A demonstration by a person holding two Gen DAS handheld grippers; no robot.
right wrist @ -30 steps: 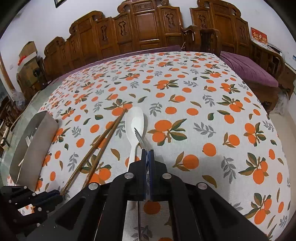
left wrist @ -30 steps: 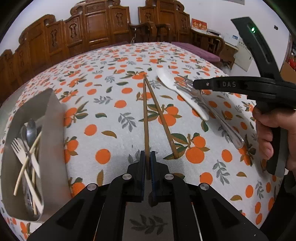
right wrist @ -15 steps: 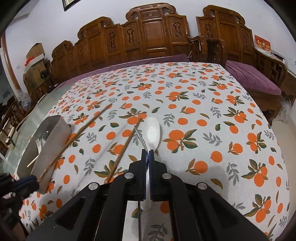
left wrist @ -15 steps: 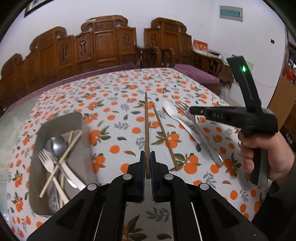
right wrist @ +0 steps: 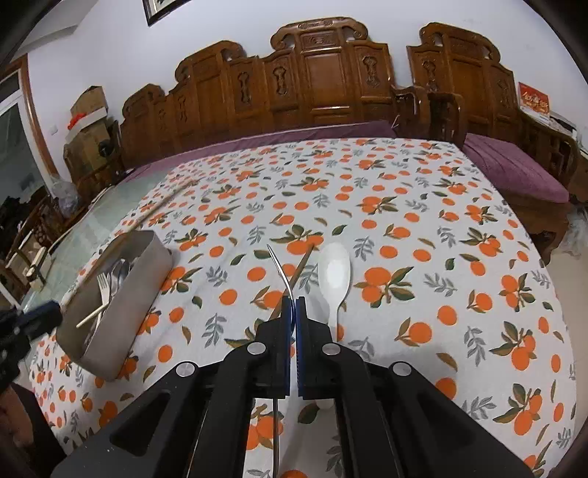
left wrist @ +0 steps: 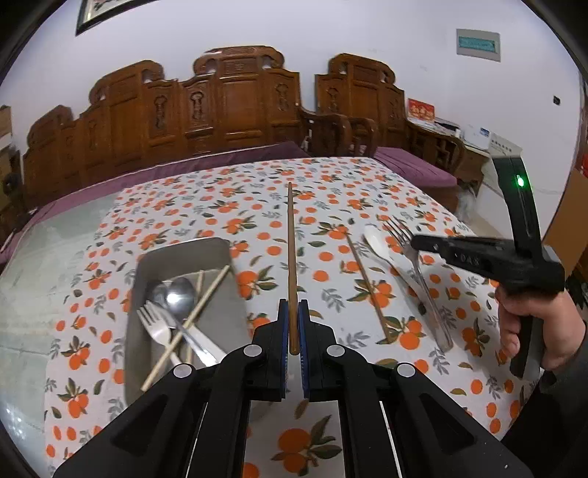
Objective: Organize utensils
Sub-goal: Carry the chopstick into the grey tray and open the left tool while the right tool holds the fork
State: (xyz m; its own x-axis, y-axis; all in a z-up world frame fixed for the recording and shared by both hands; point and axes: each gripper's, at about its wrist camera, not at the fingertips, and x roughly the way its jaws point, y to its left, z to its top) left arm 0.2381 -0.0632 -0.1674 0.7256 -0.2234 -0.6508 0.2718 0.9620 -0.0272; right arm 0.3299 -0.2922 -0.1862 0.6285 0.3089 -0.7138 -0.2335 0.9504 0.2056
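Left claw (left wrist: 293,332) is clenched on a long brown wooden chopstick (left wrist: 291,257), lifted right of the rectangular steel tray (left wrist: 141,272); right claw (right wrist: 293,312) grips a steel fork (right wrist: 280,271) (both likely tray-bound)

A home's sitting or dining room is showing here. A table (right wrist: 422,191) is wearing a cloth printed with oranges, and behind it carved wooden settees (right wrist: 323,77) are lining the white wall, with purple seat cushions (right wrist: 511,165) running along their seats. To the left of the table, cardboard boxes (right wrist: 88,110) are sitting piled in a corner. Above the settees a framed picture (left wrist: 106,14) is hanging, and to the right of the table a red paper sign (left wrist: 420,109) is leaning against the wall.
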